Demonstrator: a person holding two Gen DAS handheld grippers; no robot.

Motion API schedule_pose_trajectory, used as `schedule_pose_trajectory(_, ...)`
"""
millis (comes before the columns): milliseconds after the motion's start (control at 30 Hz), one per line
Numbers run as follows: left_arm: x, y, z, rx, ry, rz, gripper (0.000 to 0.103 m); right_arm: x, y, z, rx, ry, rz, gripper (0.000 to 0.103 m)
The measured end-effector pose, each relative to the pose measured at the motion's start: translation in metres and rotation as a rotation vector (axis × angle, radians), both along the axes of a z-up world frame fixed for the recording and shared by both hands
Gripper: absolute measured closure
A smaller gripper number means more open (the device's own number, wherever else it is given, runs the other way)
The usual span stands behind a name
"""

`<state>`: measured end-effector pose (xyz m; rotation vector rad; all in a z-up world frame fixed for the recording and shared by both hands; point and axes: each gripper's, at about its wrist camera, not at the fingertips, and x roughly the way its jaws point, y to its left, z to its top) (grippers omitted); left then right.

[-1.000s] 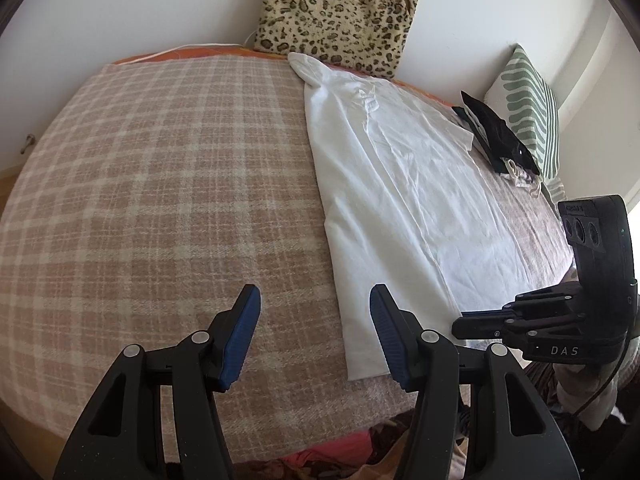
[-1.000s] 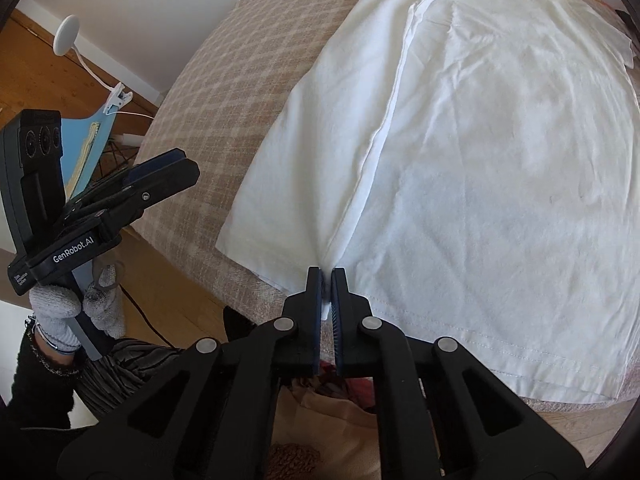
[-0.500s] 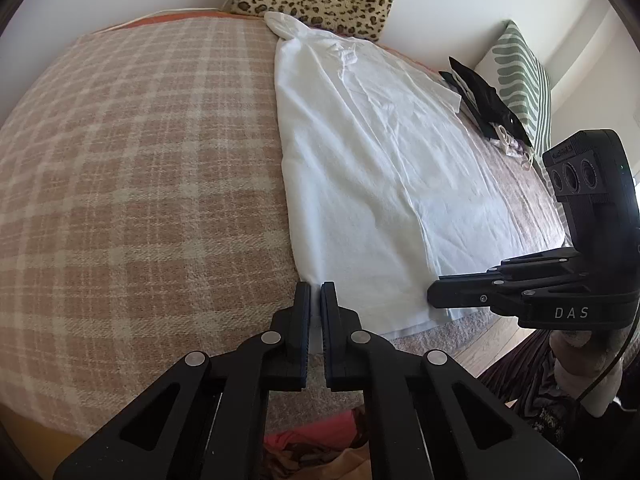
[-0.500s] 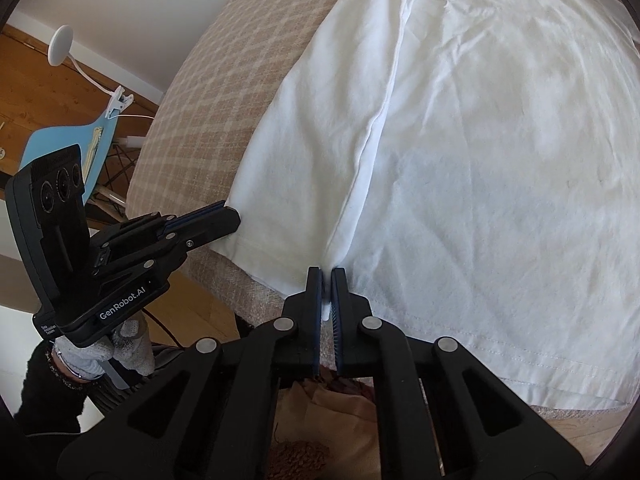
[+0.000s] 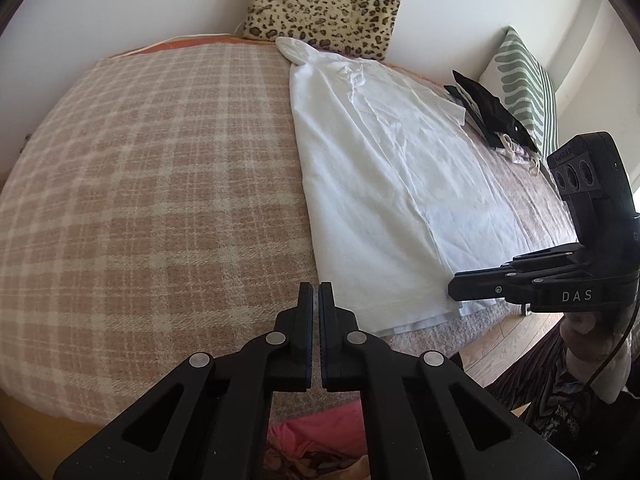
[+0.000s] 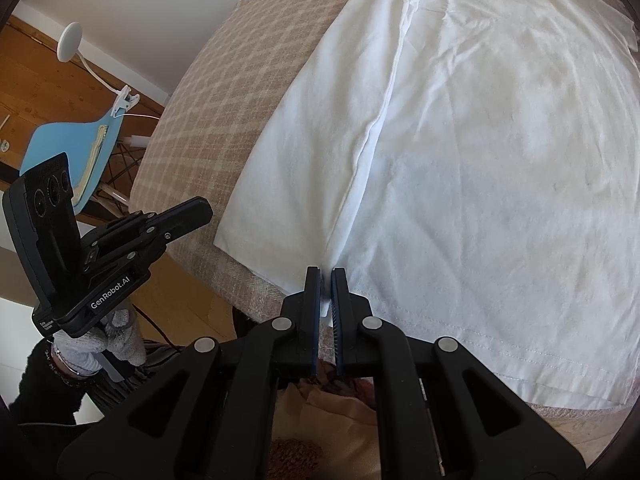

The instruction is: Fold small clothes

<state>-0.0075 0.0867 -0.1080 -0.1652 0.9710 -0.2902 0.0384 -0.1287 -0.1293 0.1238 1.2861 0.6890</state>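
Observation:
A white shirt (image 5: pixel 380 184) lies flat and lengthwise on the plaid blanket (image 5: pixel 140 200) of a bed, with a fold line running along it (image 6: pixel 372 128). My right gripper (image 6: pixel 326 276) is shut on the shirt's hem at the near end of that fold, and white cloth shows between its pads. In the left wrist view the right gripper (image 5: pixel 454 292) reaches in from the right. My left gripper (image 5: pixel 316 292) is shut just left of the shirt's near corner, over the blanket, with no cloth seen between its jaws. In the right wrist view the left gripper (image 6: pixel 202 210) sits beside that corner.
A leopard-print cushion (image 5: pixel 324 0) and a green-striped pillow (image 5: pixel 524 80) lean on the wall at the bed's far side. Dark garments (image 5: pixel 488 116) lie in a heap by the pillow. A blue chair (image 6: pixel 72 148) with a clip lamp (image 6: pixel 70 42) stands on the wood floor.
My left gripper's jaws went from wide open to shut, and it shifted toward the shirt's near corner. The right gripper kept its hold on the hem and stayed put.

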Motion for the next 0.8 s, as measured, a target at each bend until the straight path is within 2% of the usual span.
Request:
schedule_pose_trajectory(67,0.002,-0.006,0.004,0.007,-0.016,-0.014,0.101,-0.001,-0.01,0.005,0.009,-0.015,-0.018,0.096)
schedule_pose_trajectory(133,0.004,-0.015,0.007,0.016,-0.022,-0.039,0.09,-0.001,-0.023,0.01,0.014,-0.036,-0.045,0.096)
schedule_pose_trajectory(233,0.003,-0.029,0.01,0.024,-0.038,-0.072,0.09,0.001,-0.045,0.018,0.03,-0.058,-0.098,0.092)
schedule_pose_trajectory(333,0.002,-0.043,0.012,0.023,-0.045,-0.105,0.088,0.005,-0.074,0.028,0.05,-0.088,-0.171,0.077)
schedule_pose_trajectory(367,0.002,-0.047,0.012,0.016,-0.041,-0.119,0.085,0.006,-0.084,0.031,0.055,-0.098,-0.193,0.075)
schedule_pose_trajectory(433,0.002,-0.058,0.012,-0.001,-0.036,-0.151,0.067,0.008,-0.104,0.04,0.064,-0.125,-0.242,0.075)
schedule_pose_trajectory(467,0.001,-0.065,0.013,0.0,-0.042,-0.164,0.065,0.009,-0.114,0.044,0.066,-0.137,-0.266,0.073)
schedule_pose_trajectory(567,-0.002,-0.085,0.015,0.018,-0.064,-0.208,0.065,0.016,-0.147,0.06,0.087,-0.18,-0.347,0.064)
schedule_pose_trajectory(800,-0.002,-0.131,0.02,0.014,-0.107,-0.29,0.065,0.035,-0.21,0.088,0.139,-0.265,-0.484,0.063)
